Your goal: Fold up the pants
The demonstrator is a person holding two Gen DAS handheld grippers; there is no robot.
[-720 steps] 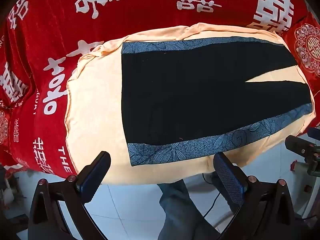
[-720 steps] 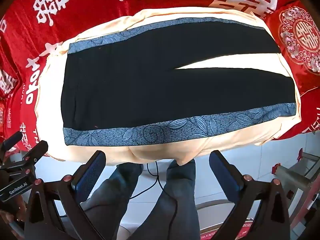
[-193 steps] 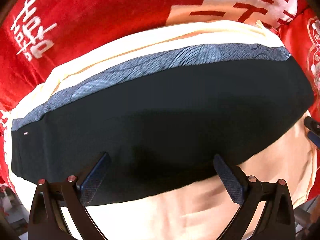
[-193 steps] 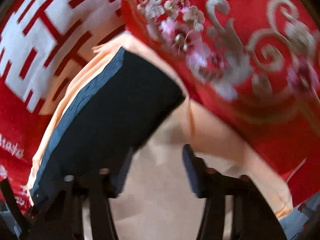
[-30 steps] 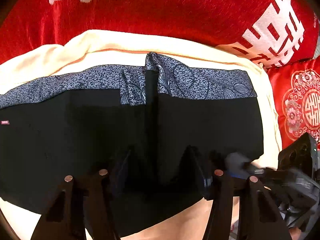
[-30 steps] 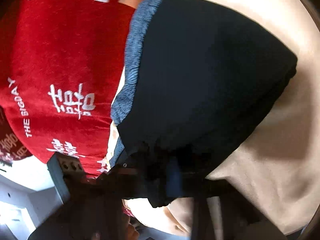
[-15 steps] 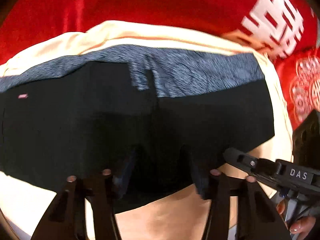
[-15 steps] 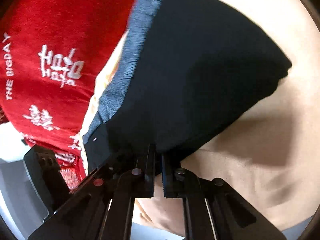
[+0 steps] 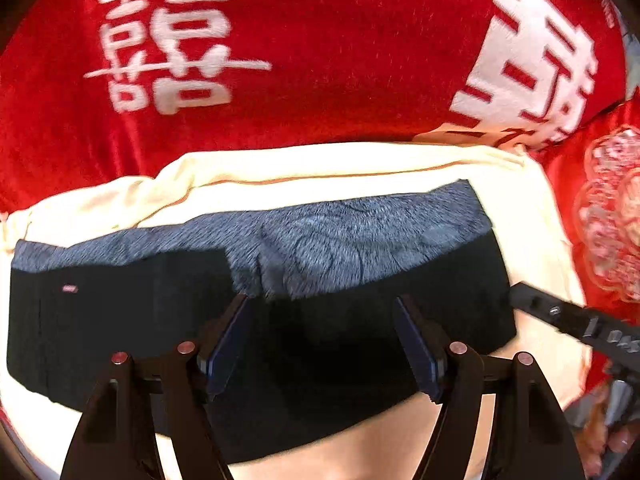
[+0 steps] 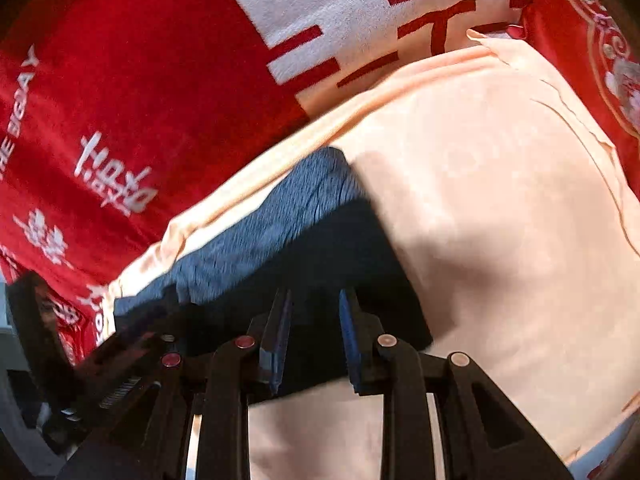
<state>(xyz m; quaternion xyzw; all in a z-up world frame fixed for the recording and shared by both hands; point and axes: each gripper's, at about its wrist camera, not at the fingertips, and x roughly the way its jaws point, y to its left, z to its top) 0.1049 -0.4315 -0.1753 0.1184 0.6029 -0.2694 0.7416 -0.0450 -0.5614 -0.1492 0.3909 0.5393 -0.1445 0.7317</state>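
- Where the left wrist camera looks forward, we see the black pants (image 9: 360, 320) lying folded across a cream cloth (image 9: 320, 176), their grey-blue patterned side band (image 9: 360, 236) along the far edge.
- We find the left gripper (image 9: 320, 340) with its fingers spread wide apart, the blue pads (image 9: 228, 344) poised over the near part of the black fabric and pinching nothing that we can make out.
- We notice a small pink label (image 9: 70, 289) on the pants toward the left end.
- At the right edge we see the right gripper (image 9: 576, 320) reaching in beside the right end of the folded pants.
- Behind the cloth we see a red blanket (image 9: 320, 60) with white characters, and a red embroidered cushion (image 9: 608, 220) at the far right.
- In the right wrist camera we see the pants (image 10: 340, 264) at the left part of the cream cloth (image 10: 500, 220), the patterned band (image 10: 280, 220) on the far side.
- We find the right gripper (image 10: 314, 340) parted by a narrow gap, its fingers just over the near edge of the black fabric; we see no cloth caught between them.
- The red blanket (image 10: 140, 80) fills the upper left of this view.
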